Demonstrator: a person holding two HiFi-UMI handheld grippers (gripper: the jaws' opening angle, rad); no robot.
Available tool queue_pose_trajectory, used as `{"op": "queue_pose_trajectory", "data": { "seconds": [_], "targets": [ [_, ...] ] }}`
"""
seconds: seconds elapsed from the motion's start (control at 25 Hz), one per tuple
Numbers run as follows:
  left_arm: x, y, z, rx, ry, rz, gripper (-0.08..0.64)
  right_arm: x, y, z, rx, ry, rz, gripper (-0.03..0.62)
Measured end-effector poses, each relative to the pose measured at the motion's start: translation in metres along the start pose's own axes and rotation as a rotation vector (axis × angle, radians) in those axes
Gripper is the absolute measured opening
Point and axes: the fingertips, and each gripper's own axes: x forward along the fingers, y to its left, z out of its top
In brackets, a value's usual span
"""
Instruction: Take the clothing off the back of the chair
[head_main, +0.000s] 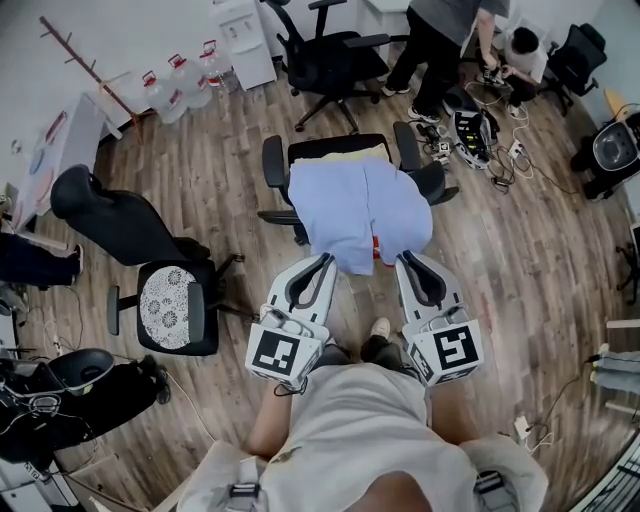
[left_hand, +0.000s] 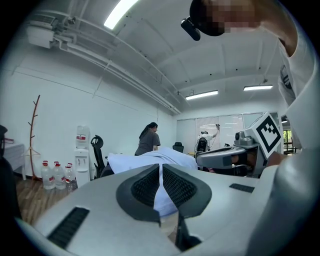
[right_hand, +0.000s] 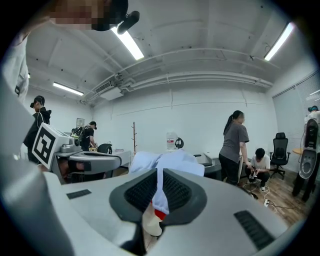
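Head view: both tools clamped on the shirt's hem

We see the light blue shirt (head_main: 362, 215) draped over the back of the black chair (head_main: 274, 165). It is spread across the top of the backrest and hangs down the side that faces us. Its long axis runs from the backrest toward us, with the hem at the near end. The left tool (head_main: 326, 260) is clenched on the left part of the hem; in the left gripper view its ribbed pads (left_hand: 145, 187) pinch a thin fold of blue cloth. The right tool (head_main: 403, 260) grips the right part of the hem the same way, and in the right gripper view a red and cream bit (right_hand: 157, 215) shows just under the cloth. Both tools point nearly level at the chair, side by side and apart.
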Motion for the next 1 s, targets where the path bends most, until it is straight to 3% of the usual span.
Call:
{"op": "queue_pose_trajectory", "data": {
  "seconds": [0.32, 0.52, 1.0],
  "targets": [
    [0.006, 0.003, -0.003, 0.004, 0.008, 0.005, 0.023, 0.000, -0.005, -0.003, -0.005, 0.000, -0.007, 0.045],
    [0.008, 0.003, -0.007, 0.003, 0.008, 0.001, 0.065, 0.000, -0.008, -0.004, -0.007, 0.007, -0.015, 0.089],
    [0.013, 0.010, -0.016, -0.014, 0.031, 0.015, 0.118, 0.002, -0.016, -0.011, 0.008, 0.026, -0.032, 0.114]
  ]
}}
